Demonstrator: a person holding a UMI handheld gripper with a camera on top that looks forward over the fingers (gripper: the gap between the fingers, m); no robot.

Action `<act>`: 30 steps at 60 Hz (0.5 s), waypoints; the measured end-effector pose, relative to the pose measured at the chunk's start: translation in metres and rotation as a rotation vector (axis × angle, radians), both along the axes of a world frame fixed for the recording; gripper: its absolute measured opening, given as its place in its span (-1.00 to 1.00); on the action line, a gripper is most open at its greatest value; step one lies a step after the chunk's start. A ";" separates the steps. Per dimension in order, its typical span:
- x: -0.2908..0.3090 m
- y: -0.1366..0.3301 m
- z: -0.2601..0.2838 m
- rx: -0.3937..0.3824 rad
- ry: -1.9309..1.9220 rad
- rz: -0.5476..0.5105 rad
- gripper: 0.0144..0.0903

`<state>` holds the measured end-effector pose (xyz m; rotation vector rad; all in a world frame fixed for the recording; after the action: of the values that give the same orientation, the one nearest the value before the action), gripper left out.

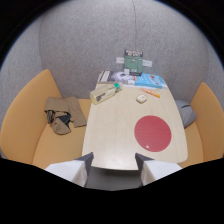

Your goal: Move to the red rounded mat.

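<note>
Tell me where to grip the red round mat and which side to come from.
Judging from this view, take the red mat by its near rim, coming in low from the table's near edge, ahead of the open gripper. It lies flat, so only the thin edge offers a hold. Its near rim sits close to that table edge, with bare tabletop around it, while the clutter lies at the far end.

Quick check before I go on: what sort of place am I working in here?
Probably a small meeting booth: a light wooden table between two orange padded benches, closed in by a grey felt wall. The red mat lies on the table, beyond the open gripper.
</note>
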<state>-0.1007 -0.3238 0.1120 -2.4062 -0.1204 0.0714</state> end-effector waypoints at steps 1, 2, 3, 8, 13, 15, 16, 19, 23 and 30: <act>0.000 0.000 0.000 0.001 0.000 -0.001 0.87; 0.001 0.000 0.000 0.001 -0.001 -0.002 0.87; 0.001 0.001 0.000 0.001 -0.002 -0.002 0.87; 0.007 0.000 0.001 0.003 -0.003 -0.006 0.86; 0.018 -0.001 0.002 0.006 -0.002 -0.015 0.84; 0.024 -0.001 0.001 0.007 -0.006 -0.024 0.85; 0.024 0.000 0.001 0.008 -0.010 -0.033 0.85; 0.041 -0.002 -0.002 0.002 -0.021 -0.040 0.85; 0.057 -0.004 -0.006 -0.006 -0.034 -0.051 0.85; 0.089 -0.001 -0.014 -0.017 -0.061 -0.074 0.85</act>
<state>-0.0114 -0.3250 0.0985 -2.4280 -0.0598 -0.0356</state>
